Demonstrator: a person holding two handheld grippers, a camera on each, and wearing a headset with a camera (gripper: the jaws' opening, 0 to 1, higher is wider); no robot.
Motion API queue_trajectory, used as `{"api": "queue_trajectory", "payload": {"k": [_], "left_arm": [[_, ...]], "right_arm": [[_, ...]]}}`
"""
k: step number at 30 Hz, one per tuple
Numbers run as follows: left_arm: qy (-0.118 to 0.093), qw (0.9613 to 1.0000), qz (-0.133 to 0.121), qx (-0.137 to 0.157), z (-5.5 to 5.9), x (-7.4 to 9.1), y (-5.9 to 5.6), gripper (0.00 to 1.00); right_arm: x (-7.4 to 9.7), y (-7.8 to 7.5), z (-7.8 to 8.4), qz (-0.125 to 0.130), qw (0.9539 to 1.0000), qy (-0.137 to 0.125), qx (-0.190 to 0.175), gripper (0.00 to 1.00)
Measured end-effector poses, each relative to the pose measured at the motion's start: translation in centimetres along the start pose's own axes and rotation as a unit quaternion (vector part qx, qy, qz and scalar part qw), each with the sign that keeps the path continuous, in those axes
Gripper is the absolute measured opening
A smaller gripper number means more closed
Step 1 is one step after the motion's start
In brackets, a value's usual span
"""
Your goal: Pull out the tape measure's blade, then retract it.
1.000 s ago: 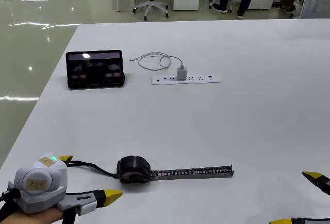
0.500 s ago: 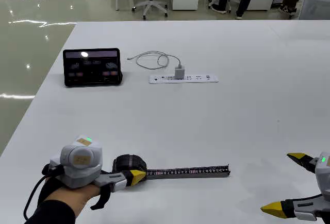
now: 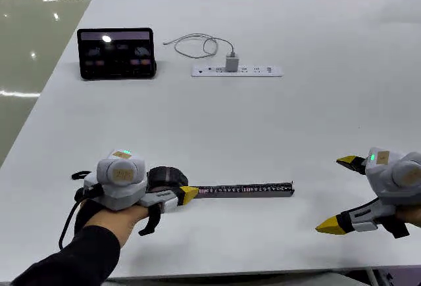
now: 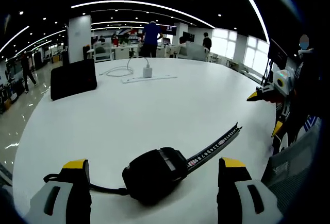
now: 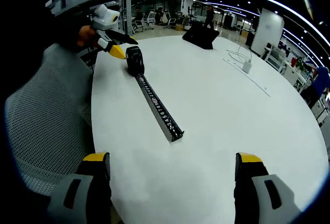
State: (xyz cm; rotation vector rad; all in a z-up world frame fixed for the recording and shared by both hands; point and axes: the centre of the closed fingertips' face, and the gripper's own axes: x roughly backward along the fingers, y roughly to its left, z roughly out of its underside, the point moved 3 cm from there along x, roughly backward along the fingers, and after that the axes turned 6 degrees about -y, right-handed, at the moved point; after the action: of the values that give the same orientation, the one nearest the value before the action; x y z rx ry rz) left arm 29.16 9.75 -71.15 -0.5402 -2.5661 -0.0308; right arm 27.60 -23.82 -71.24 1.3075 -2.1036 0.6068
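Broadly, smooth white table (image 3: 263, 128) carries all. L hand (image 3: 108, 220), knuckles up, aims left tongs (image 4: 154, 164) rightward, yellow tips apart astride the black rounded tape measure (image 3: 168, 177) nr the front edge; right tongs (image 3: 335, 194) gape, well off the flat marked blade (image 3: 247, 190).

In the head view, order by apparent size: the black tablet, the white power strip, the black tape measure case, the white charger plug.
1. Black tablet, largest.
2. White power strip and black tape measure case: alike; case is nearer and partly hidden.
3. White charger plug, smallest.
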Motion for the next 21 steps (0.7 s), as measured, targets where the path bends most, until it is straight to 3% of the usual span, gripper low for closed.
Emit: {"api": "queue_trajectory", "payload": {"k": [5,7,8,10,11,15,17,21], "left_arm": [[-0.011,0.9999,-0.006,0.012,-0.2,-0.2,0.2,1.0],[-0.003,0.999,0.008,0.044,0.6,-0.5,-0.2,1.0],[0.006,0.9989,0.014,0.045,1.1,-0.6,-0.4,1.0],[0.006,0.9997,0.019,0.012,1.2,-0.7,-0.4,1.0],[-0.004,0.9997,0.024,-0.002,0.9,-0.8,-0.7,1.0],[-0.017,0.9994,0.03,0.0,0.5,-1.0,-1.2,1.0],[-0.013,0.9993,0.033,-0.014,0.6,-1.1,-1.5,1.0],[-0.007,0.9992,0.037,-0.014,0.8,-1.2,-1.7,1.0]], "right_arm": [[-1.3,-0.7,-1.0,-0.023,0.9991,0.017,0.031,0.93],[-1.7,-0.8,-1.9,-0.035,0.9973,0.017,0.062,0.92],[-1.8,-0.7,-2.2,-0.04,0.9966,0.02,0.069,0.92],[-2.0,-1.0,-2.9,-0.048,0.995,0.027,0.084,0.9],[-2.2,-1.2,-3.2,-0.05,0.9942,0.032,0.09,0.9],[-2.8,-1.5,-4.0,-0.074,0.9899,0.052,0.109,0.87],[-3.3,-1.7,-4.3,-0.085,0.9877,0.057,0.118,0.84],[-4.7,-1.5,-3.9,-0.117,0.982,0.08,0.125,0.74]]}}
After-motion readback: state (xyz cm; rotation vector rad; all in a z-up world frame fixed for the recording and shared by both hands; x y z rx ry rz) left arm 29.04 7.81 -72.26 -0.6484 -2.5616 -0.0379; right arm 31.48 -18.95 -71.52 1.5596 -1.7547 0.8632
